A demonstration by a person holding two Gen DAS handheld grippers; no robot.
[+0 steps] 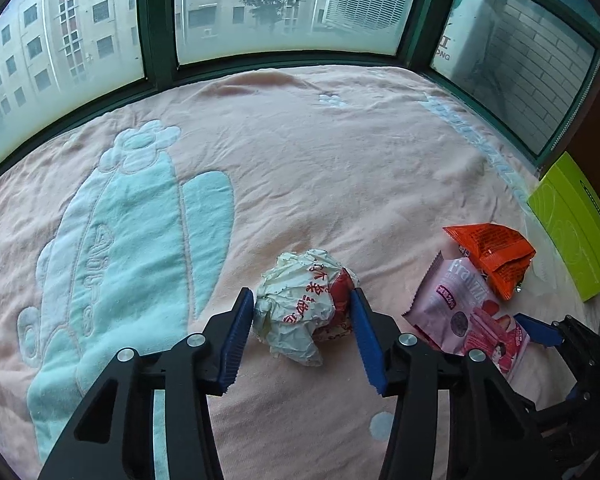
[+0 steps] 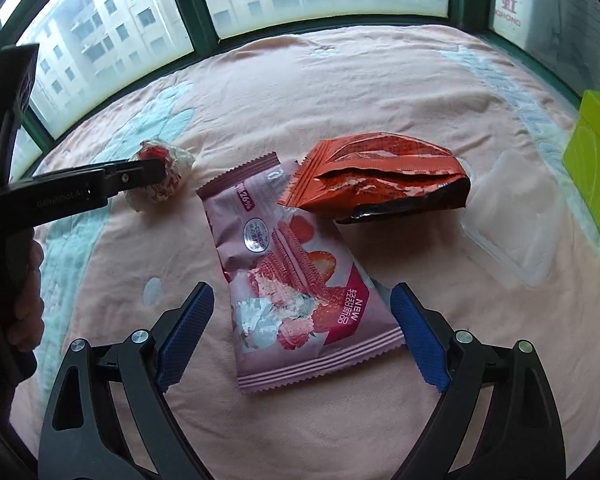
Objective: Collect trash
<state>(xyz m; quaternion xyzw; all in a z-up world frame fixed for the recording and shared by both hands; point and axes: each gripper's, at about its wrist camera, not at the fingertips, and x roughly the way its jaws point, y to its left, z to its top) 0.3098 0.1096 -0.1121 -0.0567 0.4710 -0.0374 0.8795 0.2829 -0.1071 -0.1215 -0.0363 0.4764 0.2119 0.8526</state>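
Observation:
A crumpled white paper wrapper with red print (image 1: pixel 304 304) lies on the pink blanket (image 1: pixel 300 152). My left gripper (image 1: pixel 302 300) has its blue pads on both sides of the wrapper and appears to touch it. It also shows in the right wrist view (image 2: pixel 162 178), partly hidden by the left gripper's finger. A pink strawberry wafer wrapper (image 2: pixel 296 280) lies flat between the open fingers of my right gripper (image 2: pixel 302 300). An orange foil snack bag (image 2: pixel 380 176) lies just beyond it, overlapping its far end.
A clear plastic tray (image 2: pixel 512 216) lies right of the orange bag. A lime green box (image 2: pixel 596 160) stands at the right edge of the blanket. Green-framed windows (image 1: pixel 156 24) close off the far side.

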